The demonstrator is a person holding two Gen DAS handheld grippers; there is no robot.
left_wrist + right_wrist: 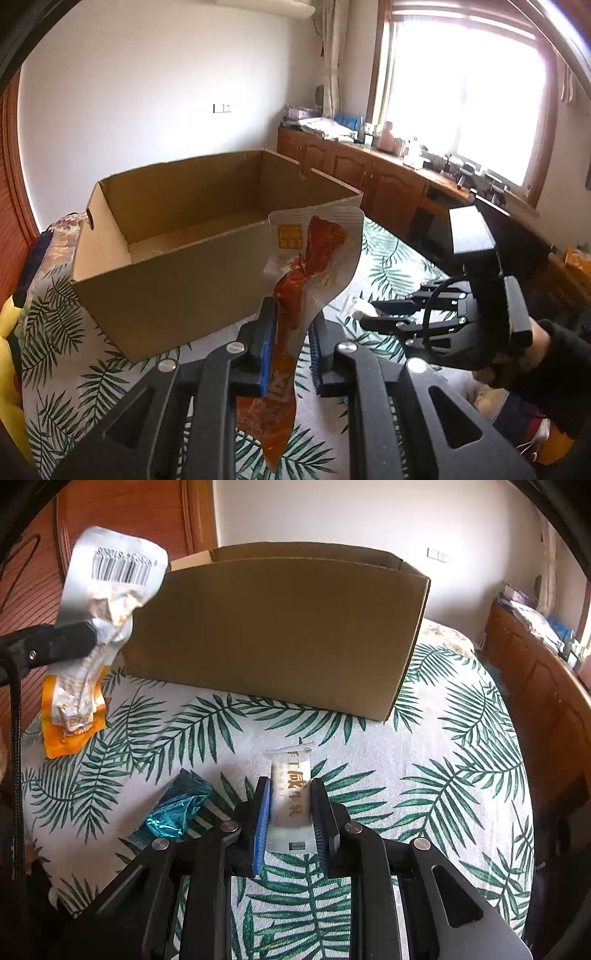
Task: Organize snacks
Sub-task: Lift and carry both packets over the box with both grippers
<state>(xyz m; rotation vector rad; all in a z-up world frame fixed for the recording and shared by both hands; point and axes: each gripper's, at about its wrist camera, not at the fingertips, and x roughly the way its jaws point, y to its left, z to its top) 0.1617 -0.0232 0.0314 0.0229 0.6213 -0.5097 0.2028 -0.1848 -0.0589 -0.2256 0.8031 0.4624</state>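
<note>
Snack pouch (pixel 314 266), orange-and-silver, is pinched at its crumpled waist in the left claw (pixel 291 343) and held clear of the table (pixel 461 760), near the cardboard box (pixel 192 280), presumably for dropping in. Blue foil candy (pixel 173 808) is left loose on the leaf-print cloth. White nougat bar (pixel 291 797) lies flat between the right claw (pixel 291 812) pads, narrowed onto its sides, judged gripped for lifting. Box interior appears empty.
</note>
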